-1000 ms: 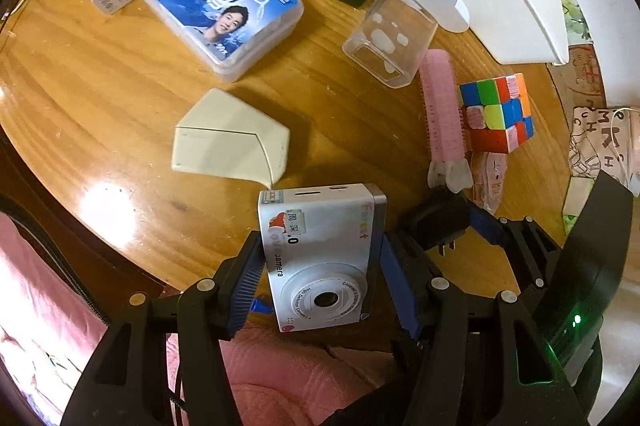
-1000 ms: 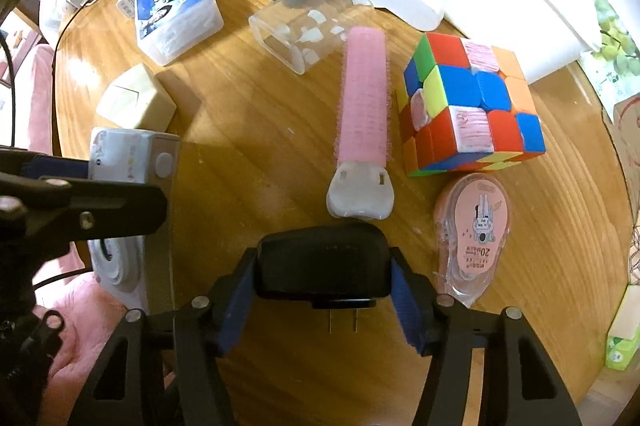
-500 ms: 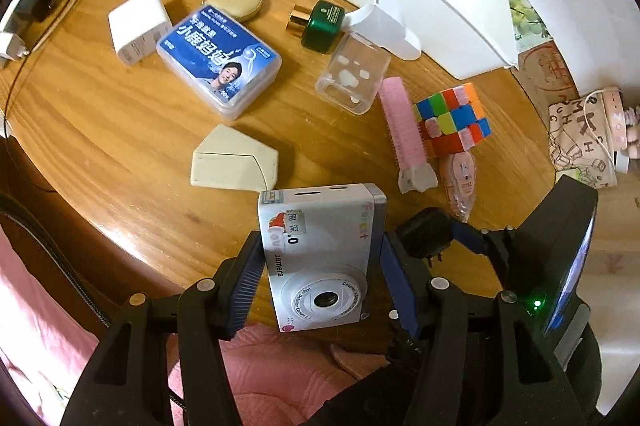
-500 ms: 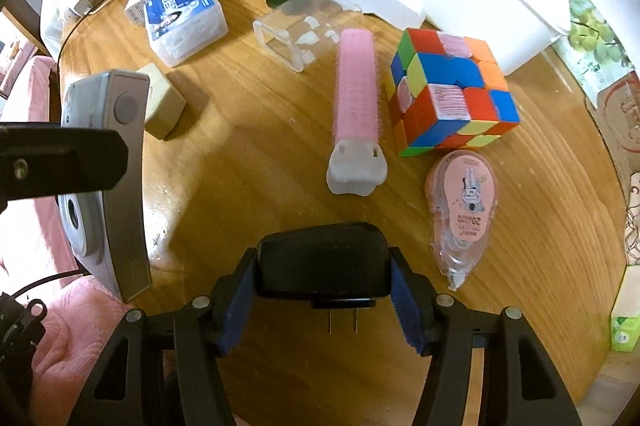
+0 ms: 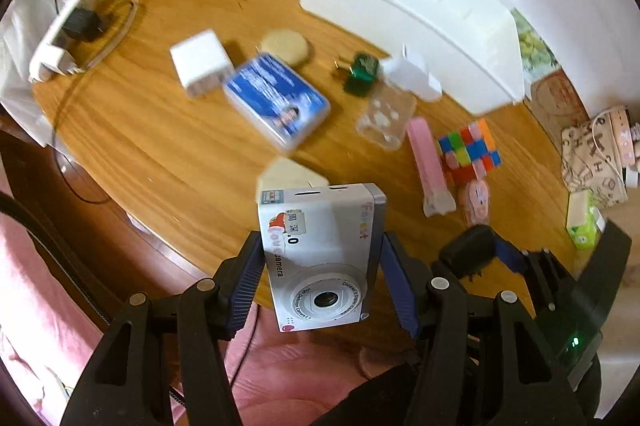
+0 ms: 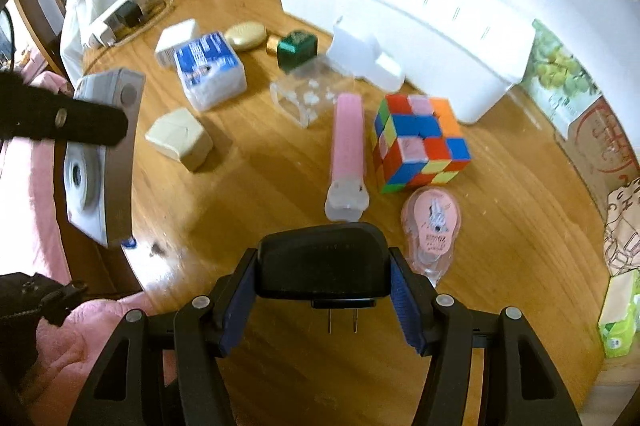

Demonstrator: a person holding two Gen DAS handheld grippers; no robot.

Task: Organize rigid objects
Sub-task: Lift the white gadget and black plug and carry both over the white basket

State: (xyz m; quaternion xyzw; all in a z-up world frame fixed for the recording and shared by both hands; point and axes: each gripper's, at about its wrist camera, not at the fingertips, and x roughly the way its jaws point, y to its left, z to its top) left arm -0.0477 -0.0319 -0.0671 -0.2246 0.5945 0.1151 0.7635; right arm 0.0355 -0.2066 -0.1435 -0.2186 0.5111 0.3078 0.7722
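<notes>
My left gripper [image 5: 322, 278] is shut on a white toy camera [image 5: 320, 254] and holds it high above the near edge of the round wooden table [image 5: 168, 153]. The camera also shows at the left of the right wrist view [image 6: 100, 161]. My right gripper [image 6: 324, 290] is shut on a black plug adapter [image 6: 324, 262], prongs toward me, above the table; it also shows in the left wrist view [image 5: 468, 254]. A long white bin [image 6: 404, 25] stands at the table's far side.
On the table lie a colour cube [image 6: 420, 141], a pink hair roller [image 6: 348, 153], a pink tape dispenser [image 6: 432, 222], a clear box [image 6: 308, 93], a green bottle [image 6: 298, 47], a blue-labelled box [image 6: 210, 69], a cream wedge box [image 6: 178, 137], a white charger [image 5: 200, 63] and a power strip [image 6: 116, 15].
Both grippers have risen and drawn back from the table with their objects held. The table items look smaller and more of the bin and room shows.
</notes>
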